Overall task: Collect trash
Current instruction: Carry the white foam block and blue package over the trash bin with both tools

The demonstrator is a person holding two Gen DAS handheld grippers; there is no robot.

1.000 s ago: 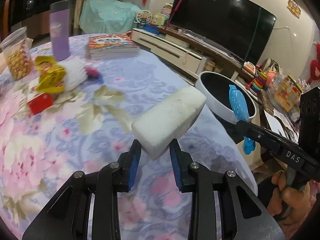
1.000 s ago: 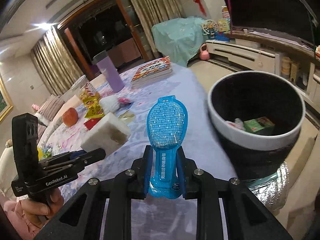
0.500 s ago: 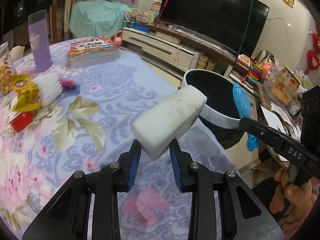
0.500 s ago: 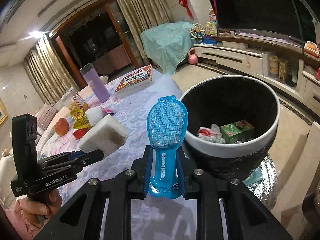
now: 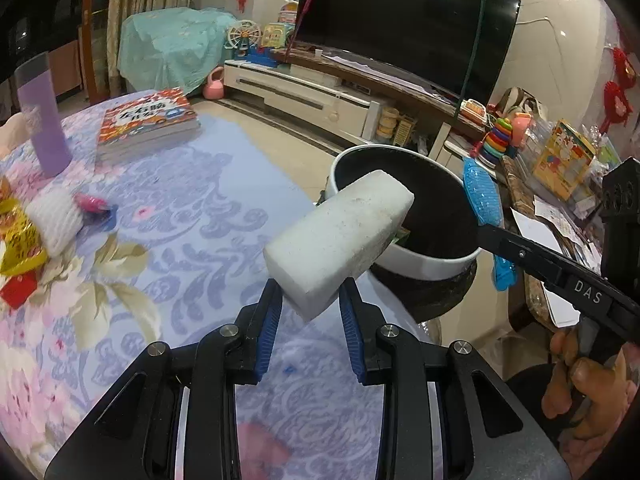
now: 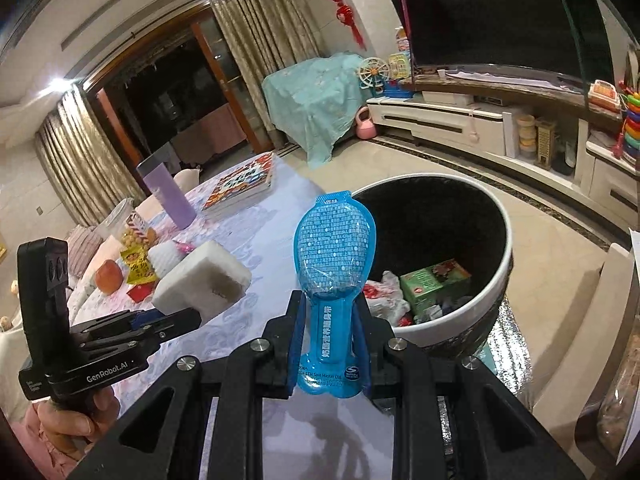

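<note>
The white foam block (image 5: 340,236) sits pinched at its lower end between the blue pads of the left gripper (image 5: 310,312), tilted up and to the right so that its far end overlaps the near rim of the trash bin (image 5: 428,268). The blue plastic blister pack (image 6: 334,280) stands upright in the right gripper (image 6: 328,344), whose jaws are drawn in narrow on its stem; its rounded top reaches in front of the bin's left rim.

Compared with a second ago, both grippers have travelled away from the middle of the table (image 5: 192,216) toward its edge nearest the bin. In the left wrist view the block then showed against the cloth with the bin behind and to the right; now it overlaps the bin's mouth. In the right wrist view the bin has grown larger and closer, and more of its contents show: a green carton (image 6: 434,282) and crumpled white and red wrappers (image 6: 384,292). Neither grip has changed.

The bin stands off the table, just beside that edge. Left behind toward the far side are a white foam net sleeve (image 5: 54,218), a yellow wrapper (image 5: 18,236), a red packet (image 5: 18,290), a purple tumbler (image 5: 42,120) and a stack of books (image 5: 148,124). The person's right hand (image 5: 584,384) grips its handle at the lower right.
</note>
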